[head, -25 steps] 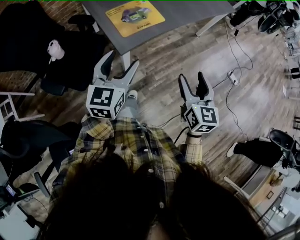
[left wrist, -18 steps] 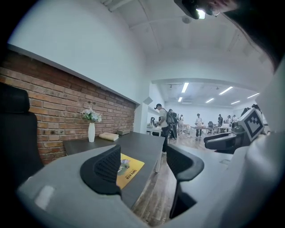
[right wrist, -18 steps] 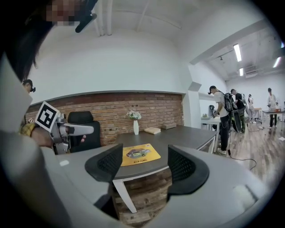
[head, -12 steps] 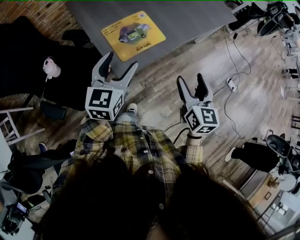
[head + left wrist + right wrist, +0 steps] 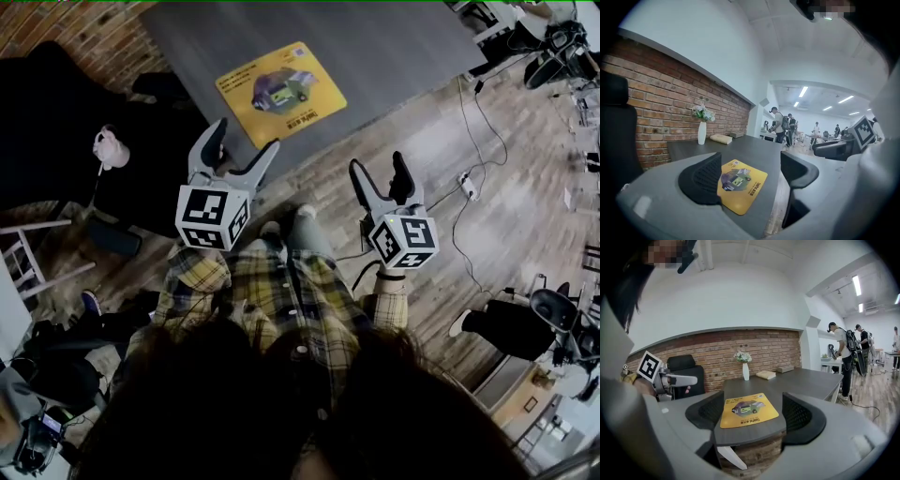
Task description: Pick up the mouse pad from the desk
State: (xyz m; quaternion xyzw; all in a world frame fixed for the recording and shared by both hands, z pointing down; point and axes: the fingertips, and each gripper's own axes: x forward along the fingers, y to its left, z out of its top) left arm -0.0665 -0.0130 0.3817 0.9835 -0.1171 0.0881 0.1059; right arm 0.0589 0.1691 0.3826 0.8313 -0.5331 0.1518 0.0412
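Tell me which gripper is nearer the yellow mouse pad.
Left. The left gripper is at the desk edge just short of the mouse pad; the right gripper is farther back over the floor. Both are opening, fingers empty.

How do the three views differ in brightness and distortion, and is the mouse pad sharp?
Head view: dim, darkest at the bottom, yet the mouse pad is sharp. Left gripper view: strong fisheye bending, dark corners, pad clear. Right gripper view: brightest, with glaring ceiling lights.
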